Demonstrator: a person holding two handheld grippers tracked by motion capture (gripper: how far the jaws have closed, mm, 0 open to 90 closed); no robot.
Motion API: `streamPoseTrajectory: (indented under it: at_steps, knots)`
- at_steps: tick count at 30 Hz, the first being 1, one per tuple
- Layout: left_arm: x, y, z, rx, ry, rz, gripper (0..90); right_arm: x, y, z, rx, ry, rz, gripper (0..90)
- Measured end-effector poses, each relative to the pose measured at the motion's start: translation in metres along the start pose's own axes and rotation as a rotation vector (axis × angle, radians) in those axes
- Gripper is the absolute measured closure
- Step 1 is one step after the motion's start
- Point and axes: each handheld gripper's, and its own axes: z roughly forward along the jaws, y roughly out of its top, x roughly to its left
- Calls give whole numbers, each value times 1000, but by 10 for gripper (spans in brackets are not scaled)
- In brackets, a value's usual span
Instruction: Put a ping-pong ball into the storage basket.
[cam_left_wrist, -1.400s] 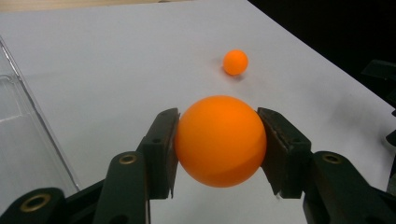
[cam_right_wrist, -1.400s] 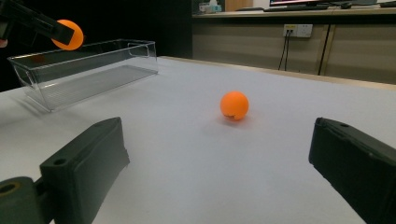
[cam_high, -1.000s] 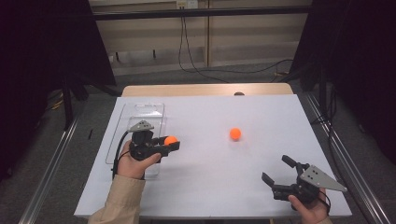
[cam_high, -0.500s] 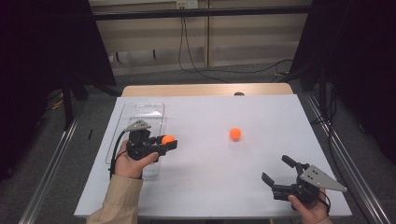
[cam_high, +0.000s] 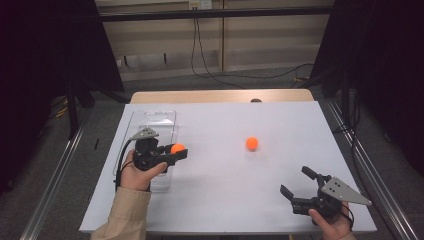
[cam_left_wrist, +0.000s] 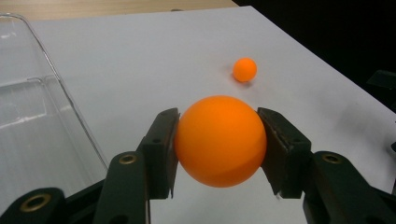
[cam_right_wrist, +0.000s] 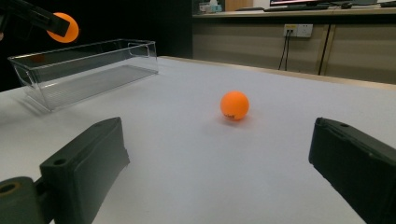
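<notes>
The left claw (cam_high: 178, 152) is pinching an orange ball (cam_left_wrist: 219, 140), its two black jaws pressed against the ball's sides and holding it clear of the tabletop (cam_high: 225, 200), just beside the right wall of the clear plastic bin (cam_high: 150, 120). Against the pictures of a second ago, very little has changed: the ball sits in the same grip at the same spot by the bin's edge, and the hand (cam_high: 134, 172) bearing that claw has not shifted. The right claw (cam_high: 298, 182) likewise keeps its place near the front right corner of the tabletop, its jaws spread wide with nothing between them, pointed toward the second orange ball (cam_high: 252, 143), which lies loose on the white surface, well apart from both claws. This stillness suggests a pause with the pick-up done and the drop not yet made: the held ball looks ready to be carried over the bin's wall and let go inside. The loose ball would likely come next, and being round it could roll away if nudged off-centre.
</notes>
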Motion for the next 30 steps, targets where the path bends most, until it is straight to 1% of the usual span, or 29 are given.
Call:
streamPoseTrajectory:
  at_steps: [9, 23, 30]
  knots:
    - [2, 0, -3, -7, 7, -7, 508, 0, 0, 0, 0, 0, 0, 31]
    - [4, 0, -5, -4, 15, 2, 508, 0, 0, 0, 0, 1, 0, 32]
    - [6, 1, -9, -9, 20, -6, 508, 0, 0, 0, 0, 1, 2, 33]
